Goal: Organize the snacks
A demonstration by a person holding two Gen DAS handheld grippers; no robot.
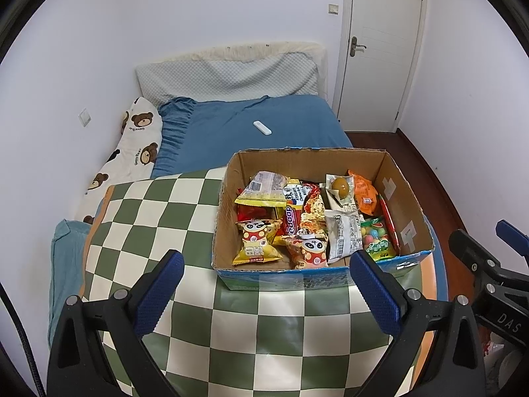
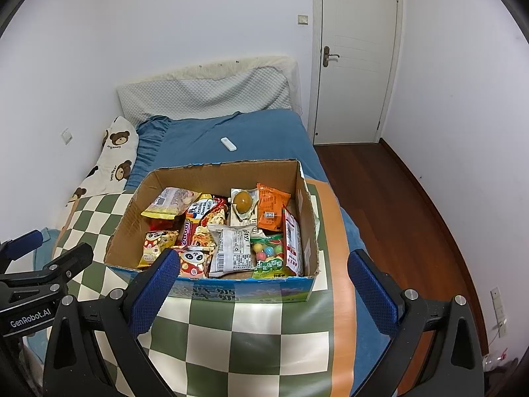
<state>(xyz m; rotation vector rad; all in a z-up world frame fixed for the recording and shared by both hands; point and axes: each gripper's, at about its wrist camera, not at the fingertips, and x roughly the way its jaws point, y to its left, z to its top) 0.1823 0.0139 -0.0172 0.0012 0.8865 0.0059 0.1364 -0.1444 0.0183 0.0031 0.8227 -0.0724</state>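
Note:
An open cardboard box [image 1: 410, 198] [image 2: 132, 215] sits on a green-and-white checkered cloth [image 1: 158, 231] [image 2: 258, 330] on the bed. It holds several snack packets: two panda packets [image 1: 256, 243] [image 2: 193, 259], a grey packet [image 1: 344, 235] [image 2: 231, 248], an orange packet [image 1: 365, 195] [image 2: 271, 208], a candy bag [image 1: 377, 240] [image 2: 269, 258] and a yellow packet [image 1: 264, 187] [image 2: 168, 205]. My left gripper [image 1: 267, 291] is open and empty, just in front of the box. My right gripper [image 2: 264, 284] is open and empty, at the box's near wall.
A blue-sheeted bed [image 1: 248, 125] [image 2: 258, 139] lies behind the box with a white remote [image 1: 262, 128] [image 2: 228, 144] on it. A bear-print pillow [image 1: 139, 145] [image 2: 112, 152] lies at the left. A white door [image 1: 380, 49] [image 2: 357, 56] and wood floor [image 2: 396, 205] are on the right.

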